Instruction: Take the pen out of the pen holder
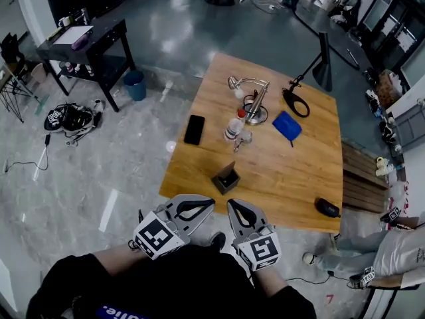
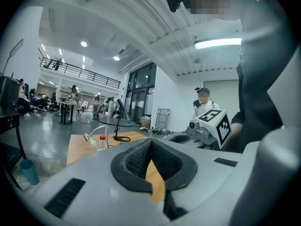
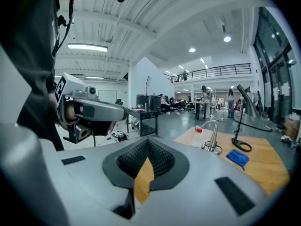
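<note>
Approach step, nothing yet grasped: the left gripper (image 1: pixel 207 203) and right gripper (image 1: pixel 234 208) hover just short of the light wooden bench (image 1: pixel 292 171), both with jaws together and empty, so next one must open and descend over the small black square pen holder (image 1: pixel 226 179) near the front edge, where the pen is too small to make out.

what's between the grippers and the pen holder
Nothing visible. The pen holder stands by the near edge of the table, with only bare wood between it and the left gripper and right gripper.

Pen holder (image 1: pixel 226 178) on table (image 1: pixel 285 171), phone (image 1: pixel 194 129) and bottle (image 1: pixel 234 126) behind
</note>
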Demonstrator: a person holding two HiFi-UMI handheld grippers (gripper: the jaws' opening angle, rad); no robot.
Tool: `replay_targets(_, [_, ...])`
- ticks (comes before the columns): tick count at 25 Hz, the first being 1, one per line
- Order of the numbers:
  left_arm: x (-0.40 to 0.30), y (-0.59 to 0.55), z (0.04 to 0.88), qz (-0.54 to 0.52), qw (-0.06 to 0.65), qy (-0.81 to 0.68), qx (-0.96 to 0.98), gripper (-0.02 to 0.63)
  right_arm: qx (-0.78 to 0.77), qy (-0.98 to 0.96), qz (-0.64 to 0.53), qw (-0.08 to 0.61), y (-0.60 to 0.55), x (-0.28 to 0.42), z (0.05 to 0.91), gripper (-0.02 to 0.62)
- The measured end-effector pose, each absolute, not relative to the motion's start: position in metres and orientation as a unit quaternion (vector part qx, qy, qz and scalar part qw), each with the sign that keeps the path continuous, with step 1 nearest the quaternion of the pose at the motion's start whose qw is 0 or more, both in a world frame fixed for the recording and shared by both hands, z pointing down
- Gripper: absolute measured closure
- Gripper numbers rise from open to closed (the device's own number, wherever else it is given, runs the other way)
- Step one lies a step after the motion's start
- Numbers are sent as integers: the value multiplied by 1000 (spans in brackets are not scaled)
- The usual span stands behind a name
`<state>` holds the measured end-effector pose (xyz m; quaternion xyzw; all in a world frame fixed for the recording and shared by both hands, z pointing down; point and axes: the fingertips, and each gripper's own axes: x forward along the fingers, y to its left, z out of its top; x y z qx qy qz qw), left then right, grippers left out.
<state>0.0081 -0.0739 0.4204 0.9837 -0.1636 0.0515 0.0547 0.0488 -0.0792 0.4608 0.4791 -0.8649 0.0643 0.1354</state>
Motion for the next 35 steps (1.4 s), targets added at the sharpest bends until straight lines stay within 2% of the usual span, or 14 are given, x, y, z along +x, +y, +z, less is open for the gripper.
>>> replay_targets(10, [26,-105,423,65,61,-174,981,597,446,-866,82,211,-127,56,531,586])
replay_targets(16, [29,-109,428,68,72,-181,979,597,439,-857,86,257,-144,61,574,528])
replay_targets(27, [18,-106,446,81,97,-197,972,597,425,-826,27,369,-175,61,631,528])
replay_targets(35, [3,-104,454,90,107,-212,967,597,426,-818,9,387,-181,60,647,528])
